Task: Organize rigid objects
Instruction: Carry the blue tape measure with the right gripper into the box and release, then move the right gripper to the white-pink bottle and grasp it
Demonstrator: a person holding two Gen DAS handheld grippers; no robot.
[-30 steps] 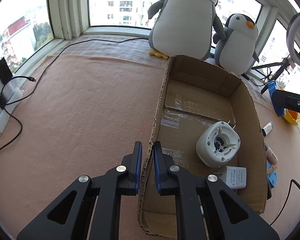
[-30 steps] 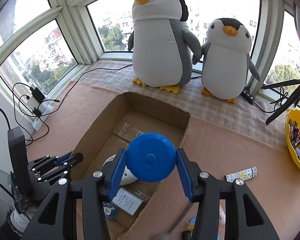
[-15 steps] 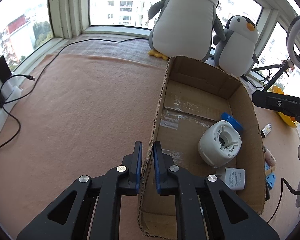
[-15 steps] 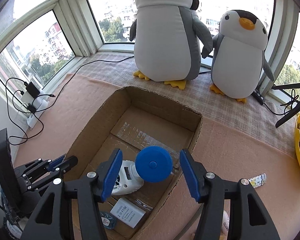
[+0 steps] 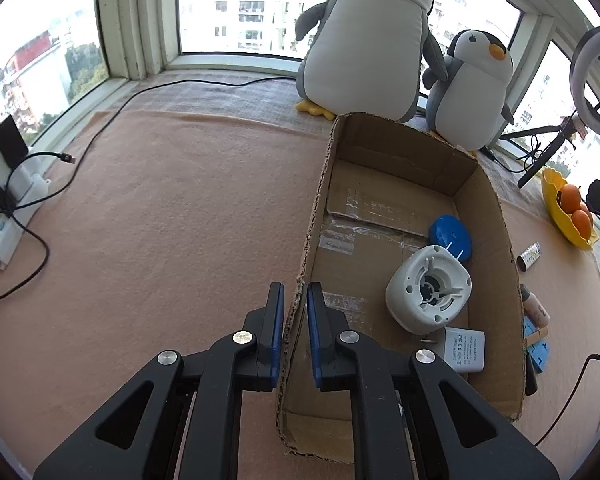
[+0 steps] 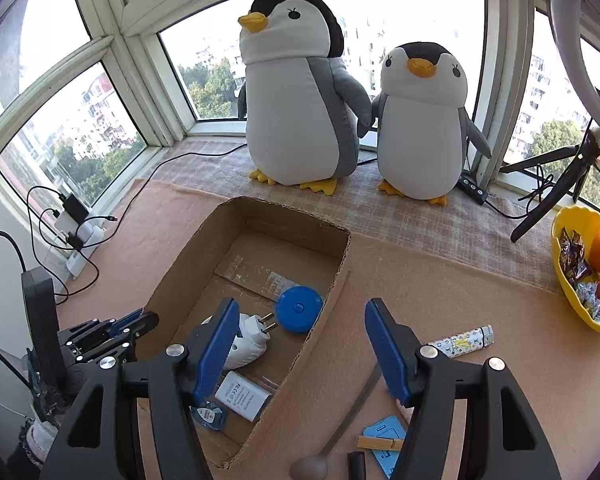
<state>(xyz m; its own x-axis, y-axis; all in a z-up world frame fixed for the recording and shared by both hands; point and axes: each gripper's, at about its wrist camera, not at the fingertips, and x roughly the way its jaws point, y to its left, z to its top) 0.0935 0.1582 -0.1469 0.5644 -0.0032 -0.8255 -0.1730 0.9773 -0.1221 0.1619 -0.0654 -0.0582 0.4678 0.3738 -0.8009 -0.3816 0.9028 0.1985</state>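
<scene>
Nearest, we see our left gripper (image 5: 295, 312) with its jaws clamped on the corrugated left wall of the cardboard box (image 5: 496, 216); our right gripper (image 6: 296, 344) hangs above the box's right edge, jaws spread wide and empty. Inside, on the taped floor, lie a flat white adapter (image 6: 242, 396), a rounded white plastic plug unit (image 6: 248, 340) with its two prongs pointing toward the blue disc (image 6: 299, 309), and that smooth round disc lying flat against the right wall. Beyond, two plush penguins (image 6: 300, 92) stand upright.
</scene>
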